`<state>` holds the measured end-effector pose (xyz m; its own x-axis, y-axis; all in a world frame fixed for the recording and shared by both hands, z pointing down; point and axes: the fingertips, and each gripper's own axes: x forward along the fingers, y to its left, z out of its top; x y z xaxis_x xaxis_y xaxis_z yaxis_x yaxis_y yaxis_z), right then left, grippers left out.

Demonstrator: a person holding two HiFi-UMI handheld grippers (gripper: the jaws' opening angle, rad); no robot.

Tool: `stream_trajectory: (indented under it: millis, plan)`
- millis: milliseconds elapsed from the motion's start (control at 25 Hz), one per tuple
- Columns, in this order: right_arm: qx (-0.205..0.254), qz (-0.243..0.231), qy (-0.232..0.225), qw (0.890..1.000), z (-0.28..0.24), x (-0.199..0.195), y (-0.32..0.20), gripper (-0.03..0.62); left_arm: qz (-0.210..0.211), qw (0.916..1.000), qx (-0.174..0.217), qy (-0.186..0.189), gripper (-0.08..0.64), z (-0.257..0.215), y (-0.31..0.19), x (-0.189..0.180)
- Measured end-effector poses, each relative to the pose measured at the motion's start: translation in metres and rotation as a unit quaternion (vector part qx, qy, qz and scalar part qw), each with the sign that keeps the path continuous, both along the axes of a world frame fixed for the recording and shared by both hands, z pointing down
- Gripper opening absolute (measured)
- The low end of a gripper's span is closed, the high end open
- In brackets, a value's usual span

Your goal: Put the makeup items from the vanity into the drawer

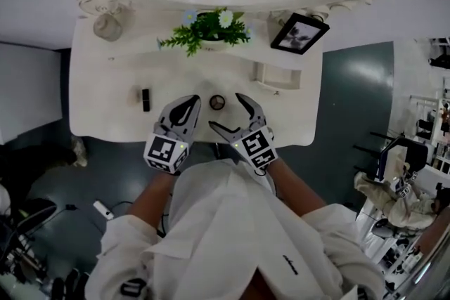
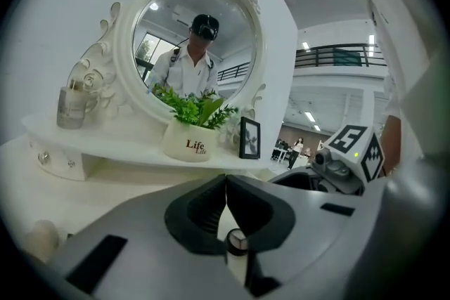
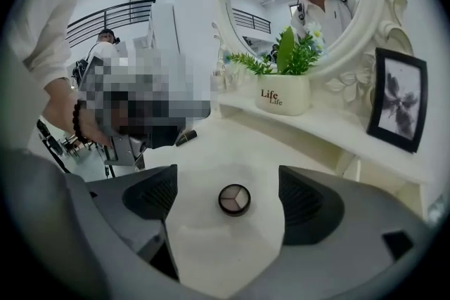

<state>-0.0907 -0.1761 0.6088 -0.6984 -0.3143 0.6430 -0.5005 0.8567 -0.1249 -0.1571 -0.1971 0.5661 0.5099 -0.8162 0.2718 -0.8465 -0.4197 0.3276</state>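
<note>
White vanity table (image 1: 105, 109) seen from above, with the person standing at its near edge. No open drawer shows in any view.

Right hand-held gripper (image 1: 223, 110): jaws spread wide and empty, the opening turned forward and to the person's left.

Left hand-held gripper (image 1: 191, 105): jaws closed, tips meeting, apparently holding nothing. It sits just beside the right one.

Small round black-rimmed eyeshadow compact (image 1: 217, 102): it lies flat on the table, lid-less face up, just ahead of the right jaws. In the right gripper view it sits centred in the gap between them, touching neither. Being round, it has no long axis to align with. It lies just to the right of the left tips, but only the right gripper faces it open, so the right is judged the better placed to take it. The move would be a short advance forward and down, followed by a close.

Slim black lipstick tube (image 1: 145, 99): it lies on the table to the left of the left gripper. Its long axis runs away from the person.
</note>
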Motion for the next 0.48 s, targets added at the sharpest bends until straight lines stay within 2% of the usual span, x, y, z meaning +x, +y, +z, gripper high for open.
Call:
stream_trajectory:
  millis: [280, 480]
  plan:
    - [-0.013, -0.030, 0.021, 0.999, 0.036, -0.001, -0.002, 0.455, -0.020, 0.9997, -0.012, 0.001, 0.026, 0.024, -0.006, 0.004]
    - [-0.025, -0.031, 0.030, 0.999, 0.058, -0.005, -0.005, 0.454, -0.024, 0.9996, -0.015, 0.000, 0.026, 0.037, -0.006, 0.009]
